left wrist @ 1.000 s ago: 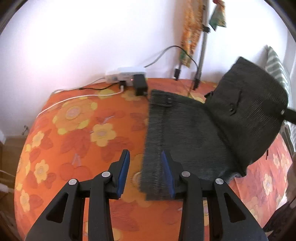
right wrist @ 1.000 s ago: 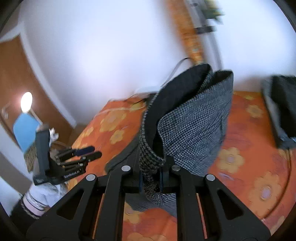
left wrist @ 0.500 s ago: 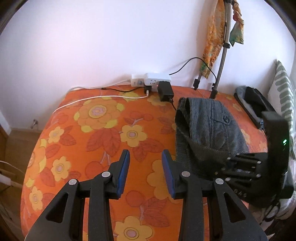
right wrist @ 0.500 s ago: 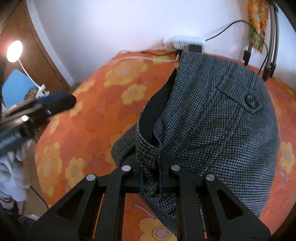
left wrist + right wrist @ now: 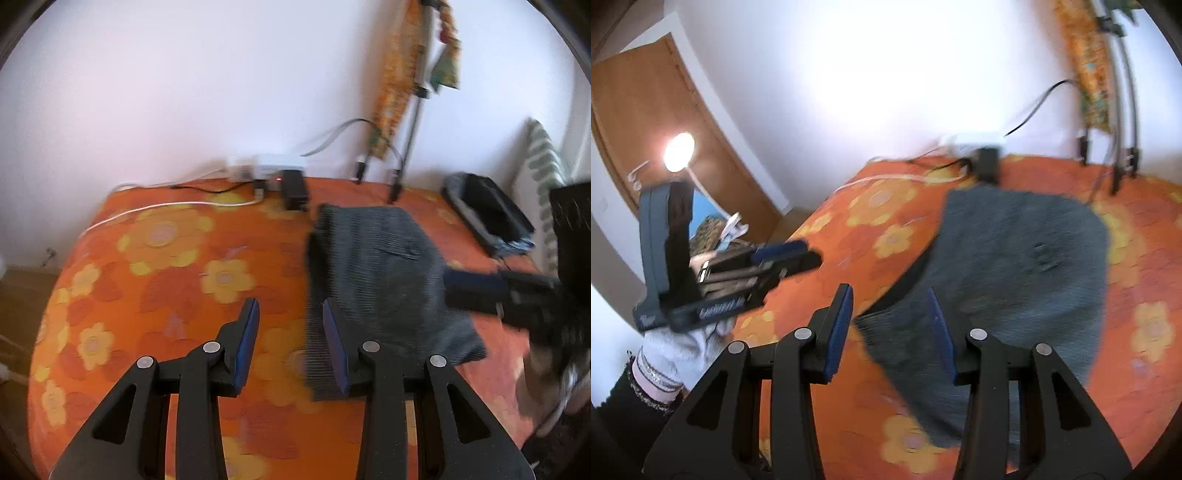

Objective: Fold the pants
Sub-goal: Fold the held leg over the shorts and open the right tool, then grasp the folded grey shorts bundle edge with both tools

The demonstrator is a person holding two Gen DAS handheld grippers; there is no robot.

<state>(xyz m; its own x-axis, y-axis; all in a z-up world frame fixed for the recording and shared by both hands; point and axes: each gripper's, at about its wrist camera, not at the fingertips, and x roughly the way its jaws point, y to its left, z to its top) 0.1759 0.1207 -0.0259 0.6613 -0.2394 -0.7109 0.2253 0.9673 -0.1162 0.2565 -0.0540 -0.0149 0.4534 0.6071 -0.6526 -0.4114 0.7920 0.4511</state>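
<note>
Both grippers were spread wide, nothing between the fingers. Left gripper [image 5: 290, 341] hovered over the orange floral bedspread [image 5: 159, 280], its right finger overlapping the near-left edge of the pants [image 5: 380, 284]. Right gripper [image 5: 890, 328] hung above the pants' near edge. Pants lay folded into a flat grey rectangle on the bedspread, just in front of the black adapter [image 5: 294, 192] and white power strip [image 5: 269, 168] by the wall. Frames were motion-blurred.

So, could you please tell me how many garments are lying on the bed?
2: the grey pants mid-bed, and a dark bundle at the far right; that may hold more.
</note>
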